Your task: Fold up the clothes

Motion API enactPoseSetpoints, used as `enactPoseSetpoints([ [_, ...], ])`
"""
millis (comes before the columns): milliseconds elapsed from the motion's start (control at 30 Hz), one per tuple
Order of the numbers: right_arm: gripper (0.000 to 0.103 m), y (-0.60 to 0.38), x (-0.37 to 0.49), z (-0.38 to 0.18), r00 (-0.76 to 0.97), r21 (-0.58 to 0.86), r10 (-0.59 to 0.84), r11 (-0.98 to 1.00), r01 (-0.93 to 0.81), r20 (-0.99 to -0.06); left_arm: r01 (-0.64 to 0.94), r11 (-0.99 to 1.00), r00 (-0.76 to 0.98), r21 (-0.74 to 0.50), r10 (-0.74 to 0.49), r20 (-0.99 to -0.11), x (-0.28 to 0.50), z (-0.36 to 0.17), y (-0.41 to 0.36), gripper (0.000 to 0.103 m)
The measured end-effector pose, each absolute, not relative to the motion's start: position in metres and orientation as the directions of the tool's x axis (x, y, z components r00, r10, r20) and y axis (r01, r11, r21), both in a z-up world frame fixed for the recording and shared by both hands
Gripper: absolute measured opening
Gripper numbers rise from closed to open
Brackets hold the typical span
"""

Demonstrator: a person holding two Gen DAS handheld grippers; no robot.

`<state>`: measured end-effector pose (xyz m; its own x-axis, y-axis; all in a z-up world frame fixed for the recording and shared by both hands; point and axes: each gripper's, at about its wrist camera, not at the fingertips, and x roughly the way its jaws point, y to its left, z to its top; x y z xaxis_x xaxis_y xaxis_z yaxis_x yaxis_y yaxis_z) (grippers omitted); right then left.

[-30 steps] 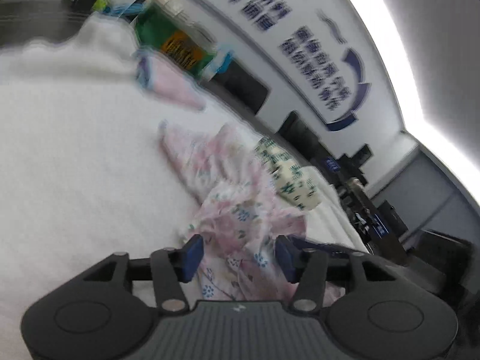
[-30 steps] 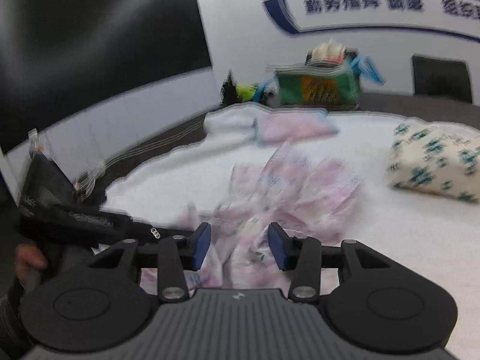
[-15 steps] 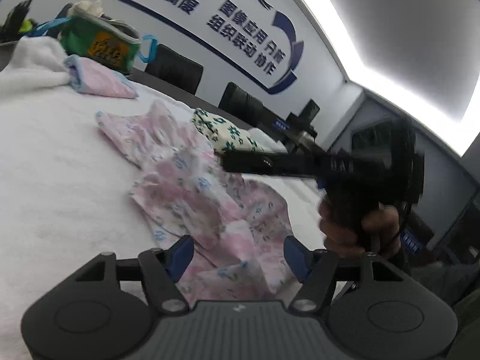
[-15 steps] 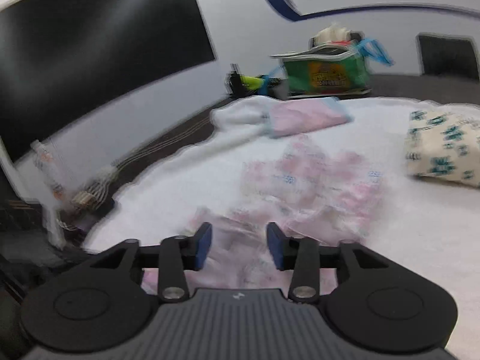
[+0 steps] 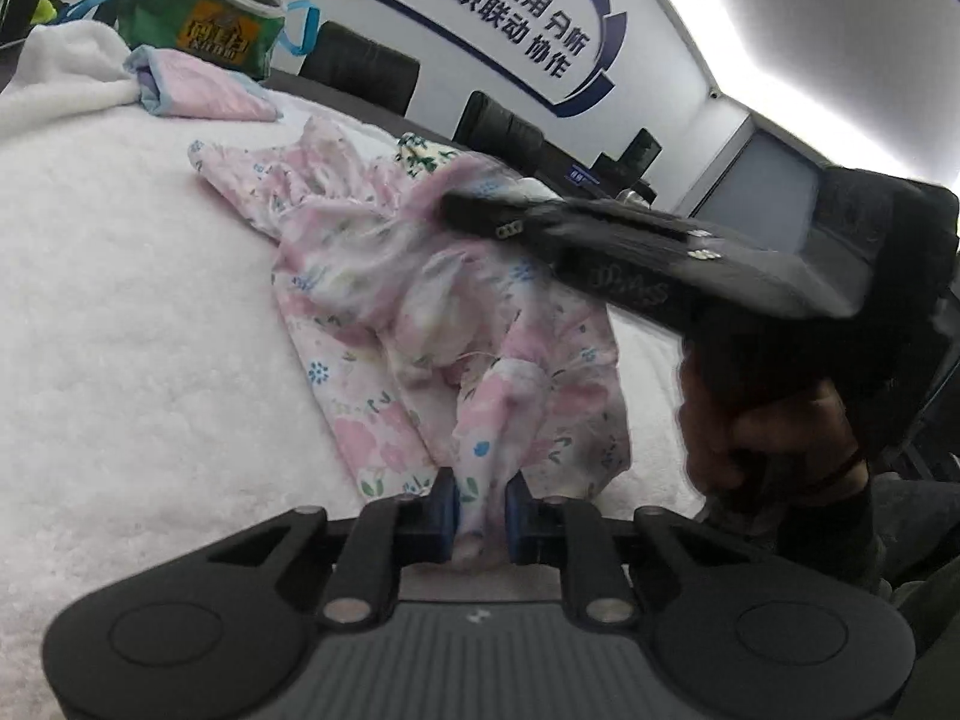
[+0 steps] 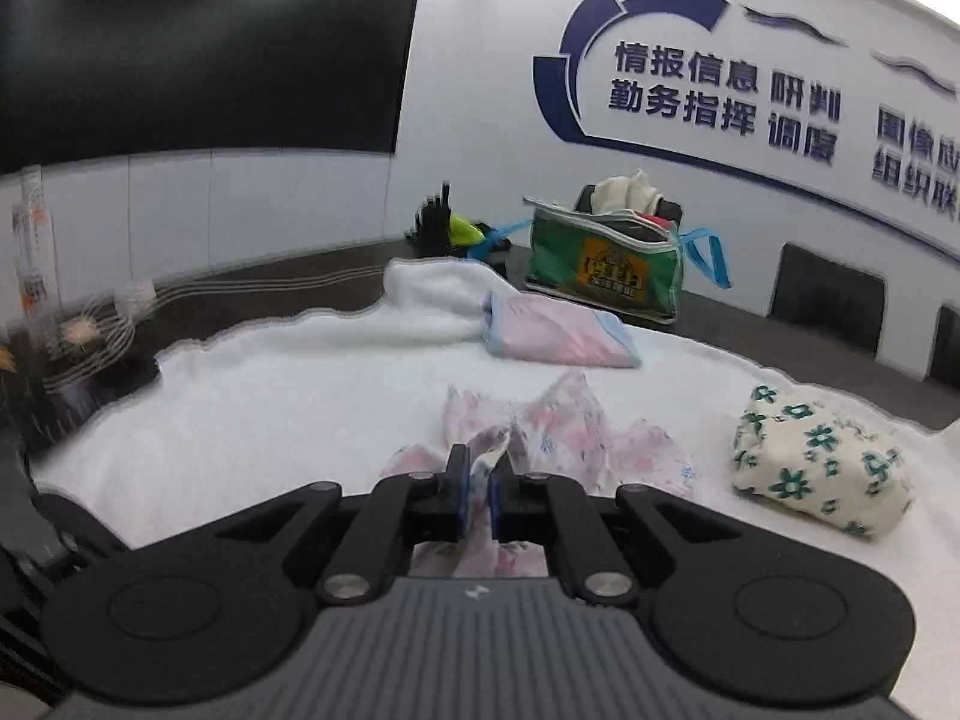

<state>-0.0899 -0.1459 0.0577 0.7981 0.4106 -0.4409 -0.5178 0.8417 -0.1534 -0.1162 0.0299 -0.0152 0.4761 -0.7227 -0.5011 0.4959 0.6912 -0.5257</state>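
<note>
A pink floral garment [image 5: 420,300] lies crumpled on the white fleecy cover [image 5: 120,312]. My left gripper [image 5: 480,498] is closing its jaws, and the blue pads press on a bunched near end of the garment. My right gripper [image 5: 462,204], held by a hand [image 5: 768,420], reaches in from the right and lifts the garment's far part. In the right wrist view the right gripper [image 6: 477,480] is closing, its pads pinching a fold of the same garment [image 6: 576,426].
A folded pink cloth [image 6: 558,333] and a white towel [image 6: 438,288] lie at the back of the cover. A green zip bag [image 6: 606,264] stands behind them. A cream bundle with green flowers [image 6: 816,450] sits to the right. Black chairs [image 5: 360,69] line the wall.
Both grippers stood open over the garment and have now shut on it. The right gripper has lifted its part of the cloth off the cover.
</note>
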Motion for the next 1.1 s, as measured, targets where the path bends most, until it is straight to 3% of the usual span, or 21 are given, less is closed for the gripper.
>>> enactPoseSetpoints([
  [67, 0.006, -0.131, -0.070, 0.040, 0.773, -0.172, 0.365, 0.841, -0.513, -0.520, 0.487, 0.697, 0.486, -0.526, -0.717, -0.500, -0.118, -0.014, 0.031, 0.017],
  [100, 0.006, -0.125, -0.059, 0.030, 0.759, -0.188, 0.340, 0.838, -0.513, -0.555, 0.484, 0.703, 0.498, -0.521, -0.710, -0.497, -0.120, -0.012, 0.032, 0.023],
  [200, 0.010, -0.126, -0.048, 0.024, 0.750, -0.208, 0.319, 0.832, -0.515, -0.579, 0.467, 0.724, 0.544, -0.508, -0.688, -0.480, -0.132, -0.006, 0.040, 0.034],
  [267, 0.027, -0.145, -0.056, 0.039, 0.735, -0.146, 0.388, 0.825, -0.546, -0.557, 0.463, 0.730, 0.576, -0.504, -0.679, -0.454, -0.138, -0.003, 0.047, 0.036],
  [300, 0.048, -0.159, -0.062, 0.048, 0.729, -0.107, 0.433, 0.819, -0.564, -0.531, 0.470, 0.730, 0.590, -0.496, -0.678, -0.439, -0.141, -0.001, 0.051, 0.035],
  [333, 0.058, -0.177, -0.072, 0.056, 0.732, -0.102, 0.464, 0.807, -0.581, -0.499, 0.477, 0.731, 0.603, -0.489, -0.676, -0.423, -0.144, 0.001, 0.055, 0.035],
  [467, 0.065, -0.240, -0.116, 0.076, 0.709, -0.143, 0.582, 0.724, -0.674, -0.398, 0.609, 0.722, 0.625, -0.328, -0.692, -0.363, -0.163, 0.014, 0.053, 0.037],
  [567, 0.068, -0.248, -0.152, 0.068, 0.621, -0.185, 0.662, 0.607, -0.773, -0.419, 0.678, 0.707, 0.601, -0.201, -0.691, -0.402, -0.161, 0.017, 0.034, 0.056],
  [600, 0.069, -0.241, -0.158, 0.060, 0.593, -0.219, 0.671, 0.561, -0.799, -0.445, 0.685, 0.708, 0.598, -0.173, -0.682, -0.422, -0.158, 0.016, 0.026, 0.056],
  [733, 0.065, -0.211, -0.168, 0.024, 0.522, -0.347, 0.642, 0.389, -0.853, -0.562, 0.734, 0.680, 0.602, 0.007, -0.645, -0.471, -0.154, 0.012, 0.003, 0.057],
  [800, 0.057, -0.209, -0.153, 0.016, 0.496, -0.316, 0.633, 0.384, -0.868, -0.594, 0.778, 0.608, 0.608, 0.158, -0.666, -0.432, -0.162, 0.010, -0.001, 0.073],
  [833, 0.037, -0.211, -0.143, 0.019, 0.459, -0.252, 0.647, 0.391, -0.885, -0.609, 0.787, 0.570, 0.612, 0.236, -0.674, -0.414, -0.167, 0.009, -0.004, 0.075],
  [867, 0.024, -0.213, -0.132, 0.022, 0.417, -0.179, 0.663, 0.398, -0.900, -0.621, 0.787, 0.548, 0.615, 0.281, -0.674, -0.409, -0.168, 0.009, -0.007, 0.077],
  [933, 0.010, -0.217, -0.111, 0.031, 0.363, -0.084, 0.686, 0.404, -0.911, -0.630, 0.780, 0.513, 0.626, 0.359, -0.663, -0.412, -0.167, 0.007, -0.016, 0.080],
  [1100, 0.004, -0.233, -0.088, 0.062, 0.270, 0.053, 0.778, 0.362, -0.930, -0.567, 0.737, 0.441, 0.660, 0.511, -0.631, -0.407, -0.159, -0.007, -0.032, 0.080],
])
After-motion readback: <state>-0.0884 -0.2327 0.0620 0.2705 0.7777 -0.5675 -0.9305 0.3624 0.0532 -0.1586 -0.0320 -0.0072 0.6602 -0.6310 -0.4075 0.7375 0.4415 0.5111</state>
